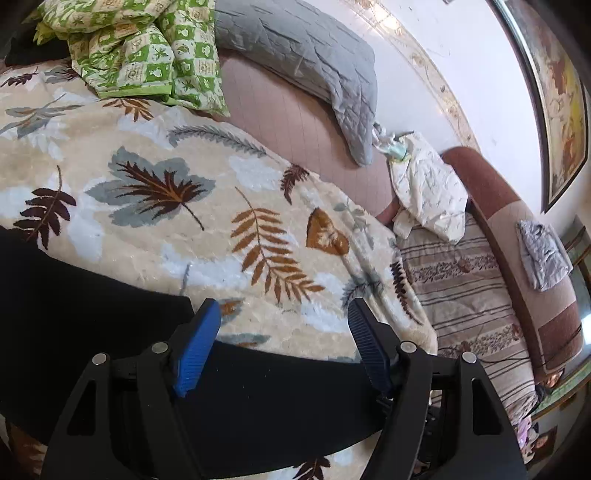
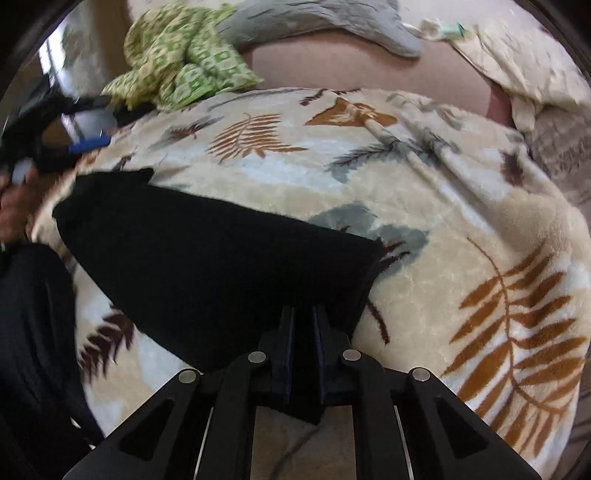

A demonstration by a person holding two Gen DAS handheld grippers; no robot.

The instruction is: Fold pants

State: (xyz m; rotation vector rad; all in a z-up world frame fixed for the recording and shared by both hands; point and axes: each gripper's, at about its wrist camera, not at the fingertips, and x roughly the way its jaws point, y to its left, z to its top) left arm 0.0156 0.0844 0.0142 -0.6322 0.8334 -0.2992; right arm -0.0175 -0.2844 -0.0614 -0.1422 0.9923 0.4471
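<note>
Black pants [image 2: 207, 258] lay on the leaf-print blanket [image 2: 461, 206].
Right gripper [image 2: 303, 317] fingers pinched their 6 o'clock edge; left gripper [image 1: 284, 310] fingers stood wide above them.

The black pants [image 2: 207, 258] lie spread on the leaf-patterned blanket [image 2: 461, 229]. The right gripper [image 2: 303, 325] has its jaws pinched together on the pants' near edge, with dark cloth between the pads. Beyond the pants' far corner, the left gripper [image 2: 88, 144] shows a blue pad, blurred. Farther back from the pants sit a green checked quilt [image 2: 184, 62] and a grey quilted pillow [image 2: 321, 18].
</note>
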